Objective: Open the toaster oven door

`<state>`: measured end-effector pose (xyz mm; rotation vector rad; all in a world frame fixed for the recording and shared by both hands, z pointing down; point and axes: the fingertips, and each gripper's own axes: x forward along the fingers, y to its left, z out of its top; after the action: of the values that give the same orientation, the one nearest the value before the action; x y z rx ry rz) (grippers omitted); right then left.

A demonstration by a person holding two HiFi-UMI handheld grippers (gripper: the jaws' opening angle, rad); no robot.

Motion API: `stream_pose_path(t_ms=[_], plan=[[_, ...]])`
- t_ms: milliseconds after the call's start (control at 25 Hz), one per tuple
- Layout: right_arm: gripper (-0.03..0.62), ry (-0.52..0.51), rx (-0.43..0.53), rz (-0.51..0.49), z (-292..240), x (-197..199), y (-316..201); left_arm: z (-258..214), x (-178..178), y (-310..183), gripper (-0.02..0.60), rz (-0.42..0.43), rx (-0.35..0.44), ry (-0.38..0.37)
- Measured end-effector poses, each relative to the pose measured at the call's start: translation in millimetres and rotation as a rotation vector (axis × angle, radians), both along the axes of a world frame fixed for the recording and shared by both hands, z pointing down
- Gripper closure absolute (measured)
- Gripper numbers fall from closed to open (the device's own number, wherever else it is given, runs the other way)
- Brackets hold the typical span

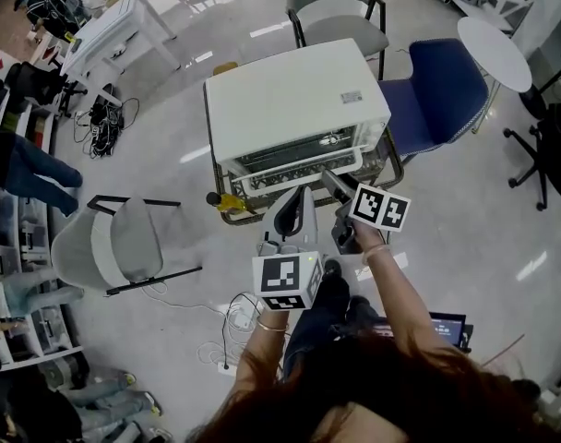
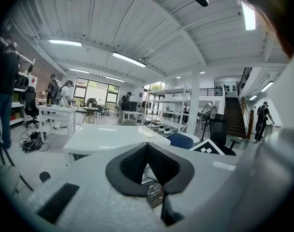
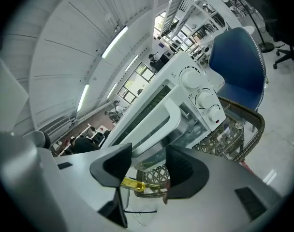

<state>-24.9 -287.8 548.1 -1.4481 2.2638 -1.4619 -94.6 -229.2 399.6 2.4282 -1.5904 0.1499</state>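
Leftmost, a grey chair point(image 1: 124, 243) stands well apart from the table point(image 1: 394, 166). A yellow bottle point(image 1: 227, 202) lies at the table's left front corner, just beside the oven point(image 1: 290, 100). The white oven sits on the table with its door point(image 1: 294, 153) facing the person; whether the door is ajar cannot be told. The left gripper point(image 1: 294, 212) is held near the oven's front, its jaws pressed together with nothing between them. The right gripper point(image 1: 332, 185) reaches up to the door, its jaws spread apart and empty, with the handle point(image 3: 159, 122) showing just beyond the gap; contact cannot be told. A blue chair point(image 1: 437, 90) stands right of the table.
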Motion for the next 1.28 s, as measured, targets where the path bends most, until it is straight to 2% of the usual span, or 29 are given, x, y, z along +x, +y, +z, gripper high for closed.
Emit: stream_pose_path(t_ms=[1280], plan=[[0.388,0.095,-0.067,-0.07,36,9,53,22,14,37,0.566,-0.011,-0.046,0.019]])
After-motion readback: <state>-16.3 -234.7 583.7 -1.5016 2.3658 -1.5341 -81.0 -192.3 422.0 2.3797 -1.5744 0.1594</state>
